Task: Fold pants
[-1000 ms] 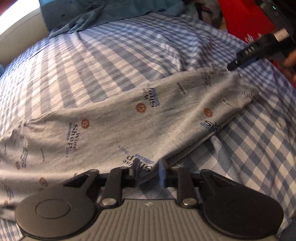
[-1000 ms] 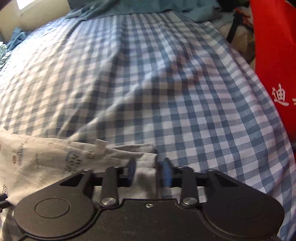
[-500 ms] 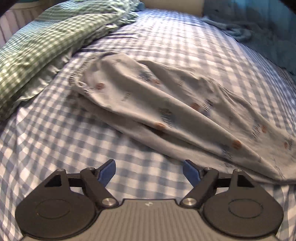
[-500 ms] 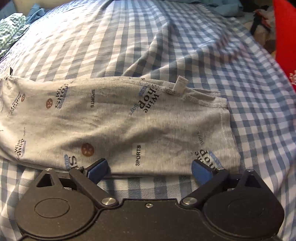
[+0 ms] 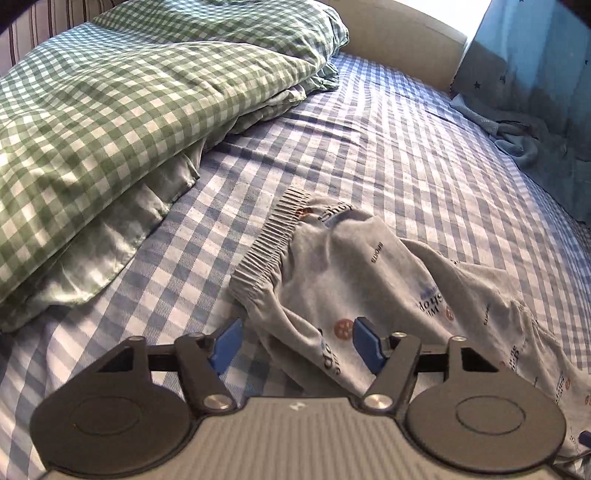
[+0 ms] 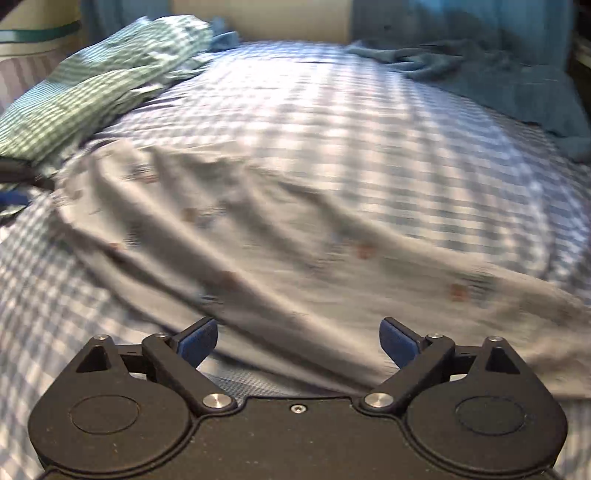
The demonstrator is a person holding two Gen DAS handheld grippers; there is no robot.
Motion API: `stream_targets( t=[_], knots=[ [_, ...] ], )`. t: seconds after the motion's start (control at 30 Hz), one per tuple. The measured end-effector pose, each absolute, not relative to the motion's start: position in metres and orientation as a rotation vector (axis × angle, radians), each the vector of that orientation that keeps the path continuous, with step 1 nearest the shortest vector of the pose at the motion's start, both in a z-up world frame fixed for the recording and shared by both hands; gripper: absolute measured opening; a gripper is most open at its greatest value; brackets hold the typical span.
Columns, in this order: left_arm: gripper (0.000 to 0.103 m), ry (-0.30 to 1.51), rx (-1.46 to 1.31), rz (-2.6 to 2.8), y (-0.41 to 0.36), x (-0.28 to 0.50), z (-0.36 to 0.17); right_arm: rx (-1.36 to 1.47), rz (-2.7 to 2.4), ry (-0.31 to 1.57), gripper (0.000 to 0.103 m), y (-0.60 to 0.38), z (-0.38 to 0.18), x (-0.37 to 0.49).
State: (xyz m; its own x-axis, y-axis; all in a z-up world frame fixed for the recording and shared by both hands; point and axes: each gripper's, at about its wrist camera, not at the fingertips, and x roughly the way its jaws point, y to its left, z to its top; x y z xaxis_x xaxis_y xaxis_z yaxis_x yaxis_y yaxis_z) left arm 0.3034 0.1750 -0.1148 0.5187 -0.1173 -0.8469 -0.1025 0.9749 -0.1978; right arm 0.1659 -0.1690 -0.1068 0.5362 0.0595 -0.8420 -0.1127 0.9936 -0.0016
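The grey printed pants (image 5: 354, 273) lie folded lengthwise on the blue checked bed sheet (image 5: 424, 147). Their ribbed waistband (image 5: 271, 236) faces the green pillow. My left gripper (image 5: 295, 341) is open and empty, just above the waist end, its right pad over the cloth. In the right wrist view the pants (image 6: 280, 229) stretch across the bed, blurred by motion. My right gripper (image 6: 297, 341) is open and empty at the near edge of the pants' middle. The left gripper shows in the right wrist view (image 6: 14, 188) at the far left.
A green checked pillow and quilt (image 5: 110, 110) lie at the left of the bed. Teal cloth (image 5: 535, 122) is heaped at the far right. A beige headboard (image 5: 399, 33) closes the far end.
Both grippers have let go of the pants and opened. The left one has swung to the waistband end and come closer. The right one has turned from the leg hem towards the middle.
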Motion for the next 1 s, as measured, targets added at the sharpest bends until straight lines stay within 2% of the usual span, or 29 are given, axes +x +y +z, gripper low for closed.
stream_targets(
  t=[0.07,0.13,0.17,0.2,0.23,0.3,0.33,0.53,0.57,0.6,0.63,0.67,1.0],
  knots=[
    [0.052,1.048,-0.262,-0.006,0.183,0.315,-0.120,-0.106,0.162,1.019,0.078,-0.140,-0.115,0.175],
    [0.034,1.060,-0.299,-0.005,0.189,0.324,-0.125,-0.151,0.216,1.028,0.068,-0.117,-0.120,0.180],
    [0.029,1.067,-0.317,-0.008,0.192,0.327,-0.128,-0.170,0.233,1.028,0.063,-0.110,-0.122,0.184],
    [0.016,1.070,-0.322,-0.010,0.192,0.329,-0.129,-0.192,0.248,1.026,0.060,-0.104,-0.124,0.191],
    [0.008,1.073,-0.315,-0.006,0.192,0.331,-0.130,-0.215,0.260,1.026,0.054,-0.099,-0.127,0.196],
    [0.002,1.071,-0.297,-0.008,0.191,0.334,-0.132,-0.260,0.271,1.040,0.043,-0.093,-0.134,0.204],
    [0.001,1.067,-0.296,-0.016,0.191,0.334,-0.131,-0.284,0.275,1.051,0.039,-0.090,-0.138,0.207],
    [0.000,1.046,-0.271,-0.038,0.191,0.328,-0.127,-0.337,0.313,1.082,0.037,-0.083,-0.154,0.220],
    [0.000,1.043,-0.275,-0.035,0.192,0.327,-0.126,-0.342,0.323,1.080,0.034,-0.082,-0.155,0.222],
    [0.000,1.040,-0.281,-0.034,0.193,0.326,-0.124,-0.343,0.331,1.082,0.029,-0.081,-0.156,0.222],
    [0.000,1.038,-0.290,-0.037,0.195,0.326,-0.123,-0.346,0.335,1.085,0.011,-0.080,-0.156,0.224],
    [0.000,1.034,-0.296,-0.038,0.197,0.325,-0.121,-0.352,0.334,1.089,0.000,-0.080,-0.156,0.225],
    [0.000,1.038,-0.182,-0.057,0.201,0.318,-0.117,-0.378,0.471,1.093,0.000,-0.077,-0.135,0.204]
  ],
)
